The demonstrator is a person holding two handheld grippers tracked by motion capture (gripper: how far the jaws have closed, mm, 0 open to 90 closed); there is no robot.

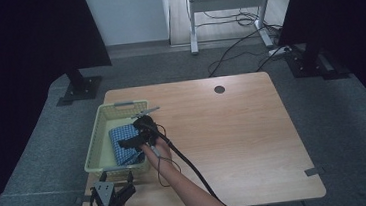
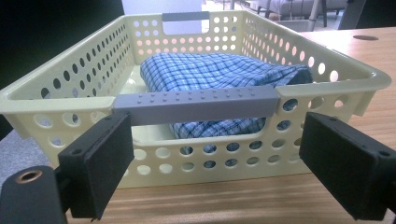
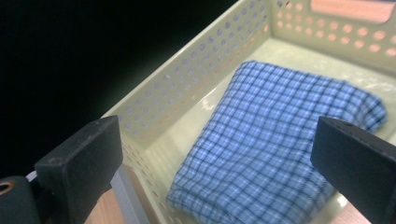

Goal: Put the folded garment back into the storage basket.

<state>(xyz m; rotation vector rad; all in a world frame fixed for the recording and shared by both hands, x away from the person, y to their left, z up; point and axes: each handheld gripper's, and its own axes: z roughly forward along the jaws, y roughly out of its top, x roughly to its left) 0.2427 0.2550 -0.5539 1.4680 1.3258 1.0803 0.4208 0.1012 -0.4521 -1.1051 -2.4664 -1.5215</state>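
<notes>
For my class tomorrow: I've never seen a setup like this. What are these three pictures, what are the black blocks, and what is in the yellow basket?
A person works at a wooden table, holding a hand-held gripper in each hand: a tool with two black jaws. One picture looks down from above. The other two come from cameras riding on the tools, so the black blocks are the jaws. The left hand-held gripper waits, open, in front of the basket's grey handle. The right hand-held gripper hovers open over the folded blue checked cloth lying in the basket. Nothing is held.
</notes>
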